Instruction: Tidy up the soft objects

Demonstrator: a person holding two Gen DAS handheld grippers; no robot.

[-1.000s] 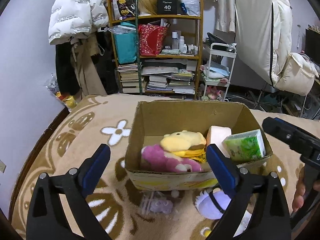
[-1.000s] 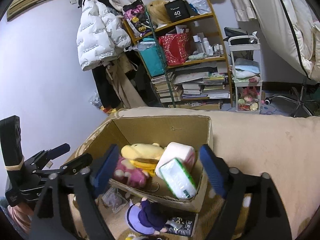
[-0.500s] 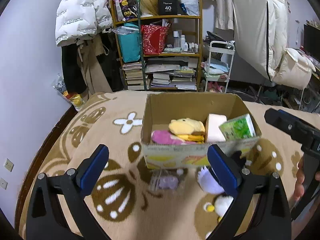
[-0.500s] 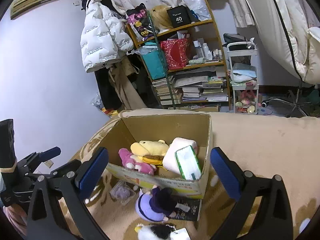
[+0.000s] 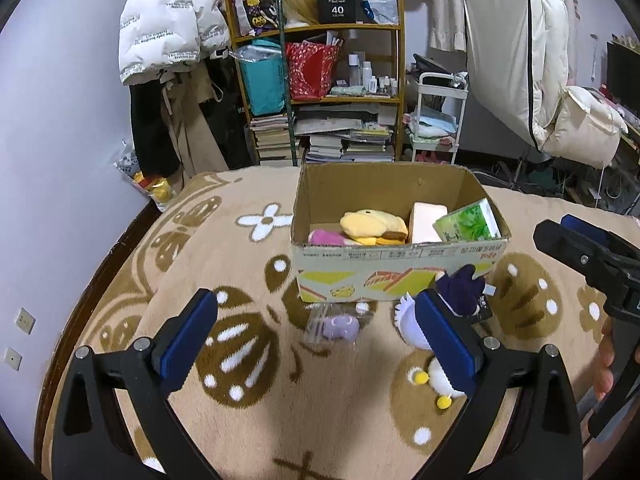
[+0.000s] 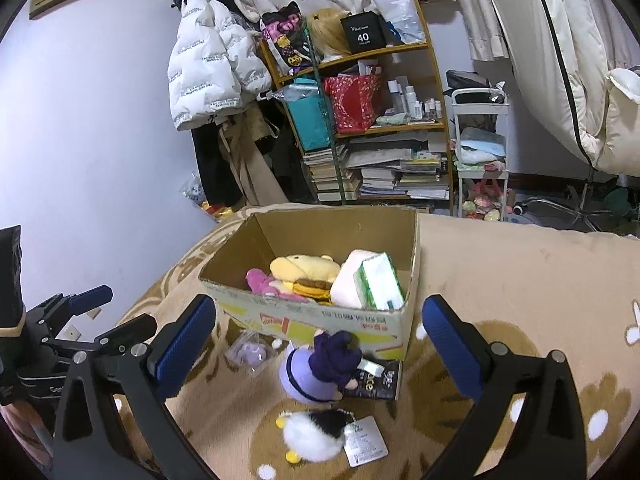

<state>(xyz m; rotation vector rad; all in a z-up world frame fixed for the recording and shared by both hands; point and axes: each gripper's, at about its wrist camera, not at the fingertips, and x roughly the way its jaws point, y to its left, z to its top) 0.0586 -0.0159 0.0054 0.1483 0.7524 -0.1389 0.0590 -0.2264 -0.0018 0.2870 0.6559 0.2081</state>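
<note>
The left gripper [image 5: 316, 338] hangs with its blue-padded fingers [image 5: 188, 336] spread wide and nothing between them, above the tan flower-patterned blanket [image 5: 240, 360]. Bare blanket lies under and to the left of it as far as the dark rounded edge of the bed. Ahead of the gap lies a small lilac toy in a clear bag [image 5: 340, 326], and the right-hand pad overlaps a purple-haired plush doll [image 5: 456, 292] and a white penguin plush [image 5: 436, 380].

The right gripper [image 6: 318, 344] is likewise wide apart and empty. Between its pads, lower down, sit the purple-haired doll [image 6: 320, 368] and the penguin plush [image 6: 312, 436], which has a white paper tag with print too small to read. A black packet [image 6: 376, 384] touches the doll and shows letters ending in "ace". To the right of this gripper the blanket [image 6: 520, 280] is open.

Just beyond the loose toys stands a cardboard box [image 5: 400, 268], its top open; its front wall carries red characters and a yellow and orange pattern that I cannot read. Inside are a yellow plush [image 5: 372, 224], a pink plush [image 5: 324, 237], a pale pink pack [image 5: 426, 222] and a green tissue pack [image 5: 468, 224].

Behind the bed a wooden shelf [image 5: 316, 92] holds a black box marked "40" [image 5: 337, 6]. A white puffer jacket [image 5: 168, 20] printed with repeated small text hangs beside it.
</note>
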